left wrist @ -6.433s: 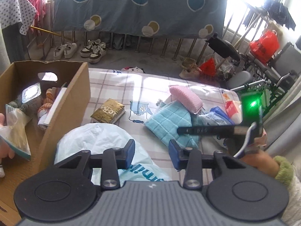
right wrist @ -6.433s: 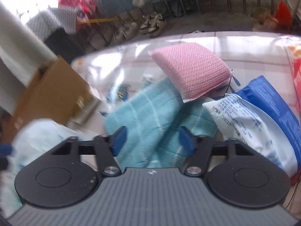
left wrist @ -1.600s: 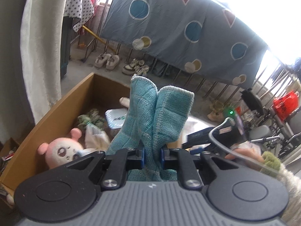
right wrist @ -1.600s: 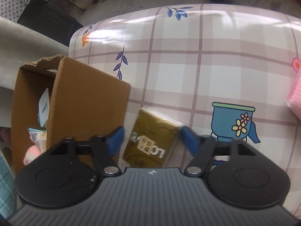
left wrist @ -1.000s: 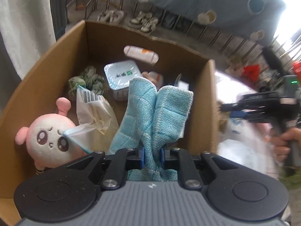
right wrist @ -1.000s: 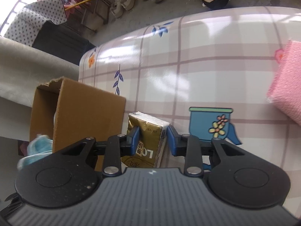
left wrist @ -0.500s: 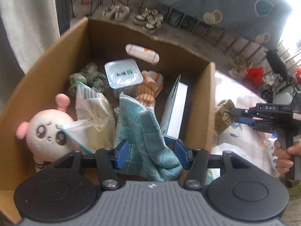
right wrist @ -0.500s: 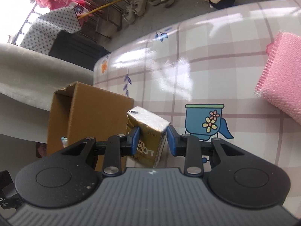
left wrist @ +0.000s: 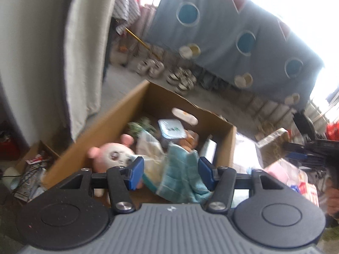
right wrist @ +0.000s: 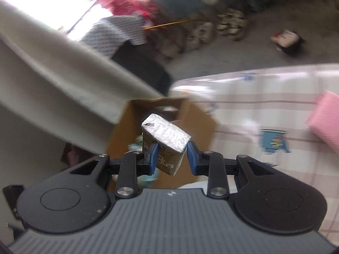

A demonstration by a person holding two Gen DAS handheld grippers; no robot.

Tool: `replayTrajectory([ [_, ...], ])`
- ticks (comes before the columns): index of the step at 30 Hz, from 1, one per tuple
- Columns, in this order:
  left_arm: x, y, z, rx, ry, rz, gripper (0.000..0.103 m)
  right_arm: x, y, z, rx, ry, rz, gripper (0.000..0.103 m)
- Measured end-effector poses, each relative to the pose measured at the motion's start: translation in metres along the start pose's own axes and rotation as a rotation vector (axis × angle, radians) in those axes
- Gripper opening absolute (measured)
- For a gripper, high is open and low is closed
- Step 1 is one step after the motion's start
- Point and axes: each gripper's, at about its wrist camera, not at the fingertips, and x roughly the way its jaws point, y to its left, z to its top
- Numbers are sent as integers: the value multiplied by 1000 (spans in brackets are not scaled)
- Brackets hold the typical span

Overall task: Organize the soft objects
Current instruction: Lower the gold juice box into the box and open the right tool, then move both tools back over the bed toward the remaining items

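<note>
Our left gripper [left wrist: 170,174] jaws apart, empty, over brown cardboard box [left wrist: 101,131]; our right gripper [right wrist: 172,155] clamps gold foil-topped tissue pack [right wrist: 166,139].

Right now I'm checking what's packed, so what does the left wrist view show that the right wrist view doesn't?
Only the left view: the open left gripper over the box's contents, the teal towel and pink plush toy. Only the right view: the checked tablecloth and pink sponge. Both: the cardboard box and the gold tissue pack shut in the right gripper.
</note>
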Motion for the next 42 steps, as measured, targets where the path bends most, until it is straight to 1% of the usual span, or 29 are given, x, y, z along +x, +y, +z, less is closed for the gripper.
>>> replayTrajectory([
  [2,-12,10,-2,-14,-24,14,57,3,31,-8,-50,32,43,28],
  [5,-23,27,-7,-43,-44,32,57,22,74,-22,-105,119,101,28],
  [8,-28,42,-9,-66,-51,43,57,56,106,-41,-132,226,133,28],
  [10,-29,49,-11,-75,-58,53,57,84,121,-54,-148,297,131,28],
  [13,-31,61,-14,-83,-72,65,57,126,136,-74,-159,397,104,28],
  [17,-31,77,-16,-99,-80,72,57,183,140,-93,-138,538,61,28],
  [21,-24,92,-16,-123,-79,81,57,235,141,-105,-110,639,20,28],
  [23,-20,97,-16,-132,-70,84,57,255,135,-110,-75,683,11,28],
  [26,-13,104,-18,-143,-59,84,57,277,130,-113,-18,716,20,25],
  [27,-12,106,-18,-147,-58,84,57,283,125,-112,3,722,28,23],
  [28,-10,108,-18,-149,-57,84,57,286,123,-111,15,718,30,23],
  [31,-7,111,-18,-153,-52,89,57,298,122,-115,20,723,14,23],
  [34,-6,112,-18,-154,-49,93,57,309,124,-123,-6,726,-15,23],
  [36,-7,112,-20,-153,-49,91,57,308,127,-123,-5,727,-2,25],
  [39,-9,109,-22,-141,-48,91,58,303,134,-119,-35,696,4,25],
  [42,-14,102,-23,-118,-55,96,62,288,141,-111,-51,669,18,27],
])
